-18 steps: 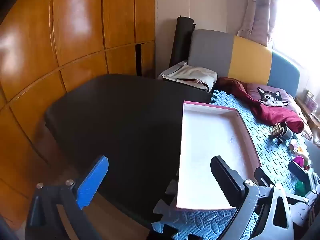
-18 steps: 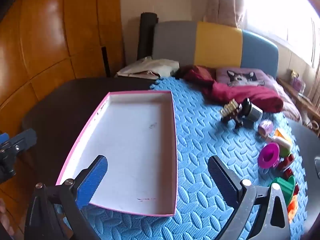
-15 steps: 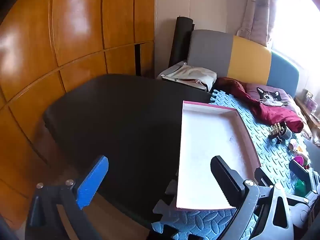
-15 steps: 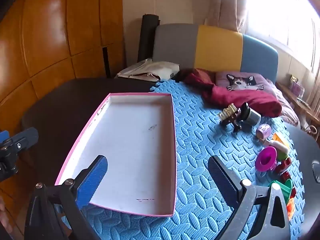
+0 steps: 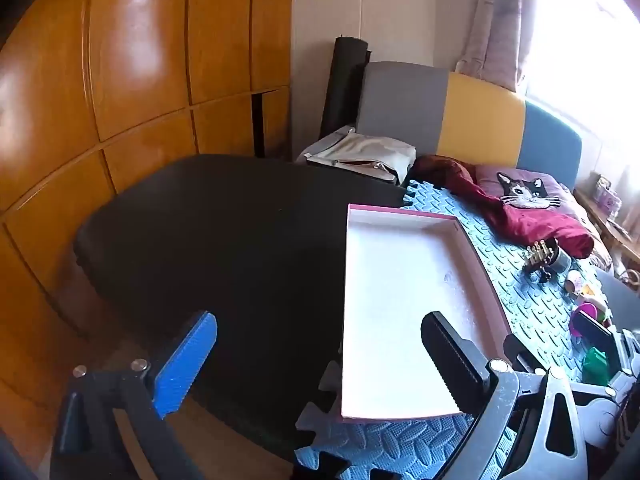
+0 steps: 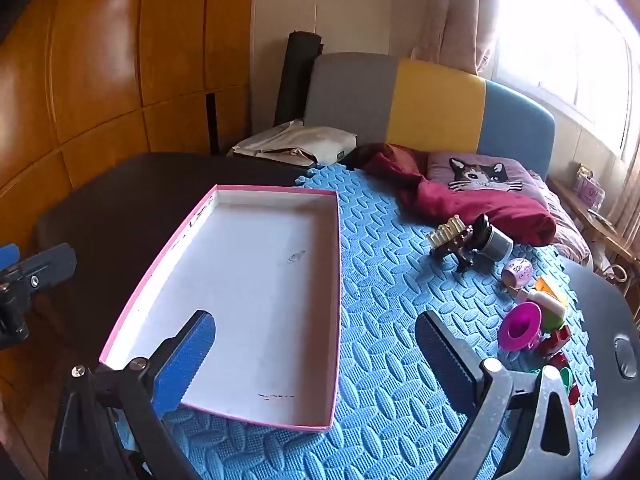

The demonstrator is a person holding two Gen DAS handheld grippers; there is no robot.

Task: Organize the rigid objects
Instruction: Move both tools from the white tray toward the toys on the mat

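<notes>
Blue foam mat (image 6: 384,280) on a dark table (image 5: 224,240), wood panelling behind. Left gripper (image 5: 320,356): spread wide, empty, tray (image 5: 400,300) ahead to its right. Right gripper (image 6: 316,356): spread wide, empty; tray (image 6: 256,280) ahead-left, toys (image 6: 528,312) ahead-right on mat.

No legible text, brand, number or sign can be made out in either view. Dark scribbled marks are seen on the white floor of the pink-rimmed tray (image 6: 224,292) and along its left wall, but they cannot be read as letters. A printed pattern is carried on the small lilac cup (image 6: 518,273), too small to be read. A cat face, not lettering, is shown on the pillow (image 6: 480,174).
</notes>
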